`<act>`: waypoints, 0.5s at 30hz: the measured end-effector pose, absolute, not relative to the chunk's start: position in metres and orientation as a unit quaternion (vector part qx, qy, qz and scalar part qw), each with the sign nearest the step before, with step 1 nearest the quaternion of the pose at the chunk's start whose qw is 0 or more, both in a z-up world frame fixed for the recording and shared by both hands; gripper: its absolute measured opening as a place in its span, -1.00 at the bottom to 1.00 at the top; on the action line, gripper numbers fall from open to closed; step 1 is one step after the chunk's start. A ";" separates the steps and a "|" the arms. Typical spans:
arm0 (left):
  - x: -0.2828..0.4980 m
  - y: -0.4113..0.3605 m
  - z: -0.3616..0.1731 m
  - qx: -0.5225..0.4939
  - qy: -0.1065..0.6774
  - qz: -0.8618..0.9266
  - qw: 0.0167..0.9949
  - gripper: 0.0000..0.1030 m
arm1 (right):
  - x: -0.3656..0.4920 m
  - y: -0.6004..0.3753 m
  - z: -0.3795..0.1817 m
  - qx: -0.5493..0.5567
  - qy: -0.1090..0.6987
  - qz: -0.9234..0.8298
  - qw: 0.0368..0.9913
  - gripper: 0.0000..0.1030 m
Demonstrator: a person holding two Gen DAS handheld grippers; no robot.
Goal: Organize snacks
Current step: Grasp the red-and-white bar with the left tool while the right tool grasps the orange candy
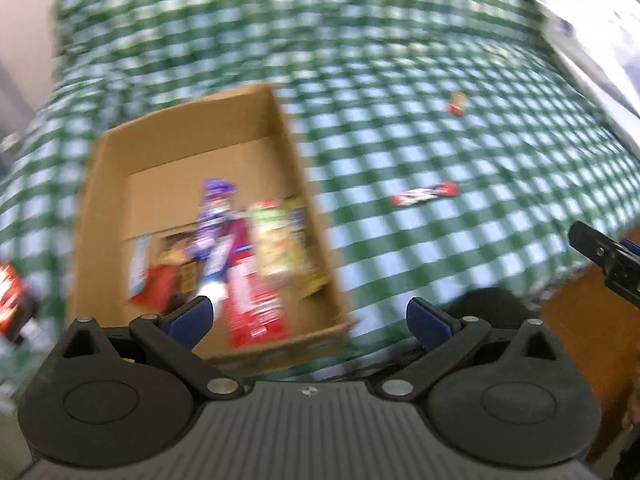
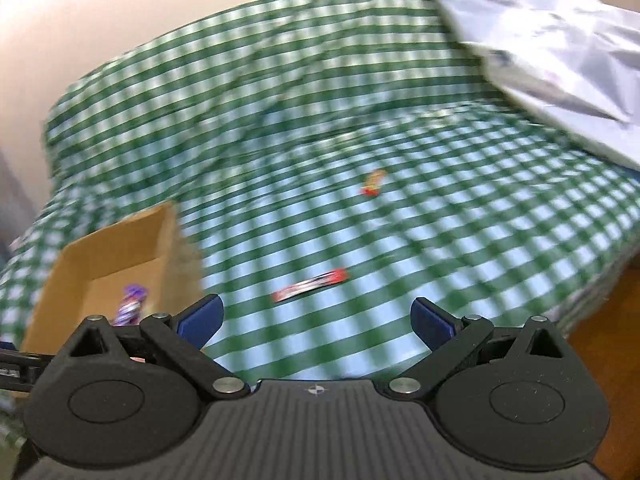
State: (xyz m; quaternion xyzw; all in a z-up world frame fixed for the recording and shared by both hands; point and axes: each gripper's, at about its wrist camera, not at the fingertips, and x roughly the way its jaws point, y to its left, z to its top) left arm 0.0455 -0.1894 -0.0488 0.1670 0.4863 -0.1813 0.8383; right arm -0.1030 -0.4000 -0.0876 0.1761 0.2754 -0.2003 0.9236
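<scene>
A brown cardboard box (image 1: 116, 168) sits on the green checked cloth and holds several snack packs, among them a purple pack (image 1: 216, 216), a red pack (image 1: 252, 300) and a yellow-green pack (image 1: 276, 240). My left gripper (image 1: 310, 318) hangs open over the box's near right corner, empty. A long red bar (image 1: 424, 195) and a small red-yellow sweet (image 1: 457, 103) lie on the cloth to the right. My right gripper (image 2: 318, 318) is open and empty, with the red bar (image 2: 310, 280) just beyond it, the sweet (image 2: 373, 182) farther off and the box (image 2: 116, 248) at left.
A pale grey sheet or bag (image 2: 540, 40) lies over the far right of the cloth (image 2: 320, 120). A red and black pack (image 1: 12, 296) sits left of the box. The other gripper's black tip (image 1: 600, 256) shows at right. Wooden floor (image 2: 608, 340) lies beyond the cloth's near right edge.
</scene>
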 end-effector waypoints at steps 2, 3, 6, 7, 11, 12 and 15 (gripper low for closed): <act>0.059 -0.219 -0.059 0.181 0.486 -0.206 0.830 0.99 | -0.101 -0.424 -0.093 0.185 0.278 -0.220 0.917 0.94; 0.067 -0.237 -0.065 0.194 0.484 -0.215 0.826 0.99 | -0.100 -0.438 -0.097 0.189 0.279 -0.231 0.913 0.94; 0.092 -0.279 -0.091 0.225 0.484 -0.233 0.813 0.99 | -0.091 -0.471 -0.107 0.200 0.283 -0.253 0.903 0.94; 0.101 -0.294 -0.103 0.236 0.491 -0.236 0.804 0.99 | -0.087 -0.481 -0.110 0.203 0.285 -0.259 0.900 0.94; 0.145 -0.344 -0.152 0.265 0.521 -0.245 0.773 0.99 | -0.066 -0.522 -0.125 0.212 0.289 -0.279 0.891 0.94; 0.156 -0.355 -0.164 0.271 0.529 -0.246 0.766 0.99 | -0.059 -0.533 -0.129 0.214 0.291 -0.282 0.889 0.94; 0.186 -0.380 -0.201 0.280 0.550 -0.250 0.746 0.99 | -0.030 -0.563 -0.143 0.215 0.295 -0.281 0.888 0.94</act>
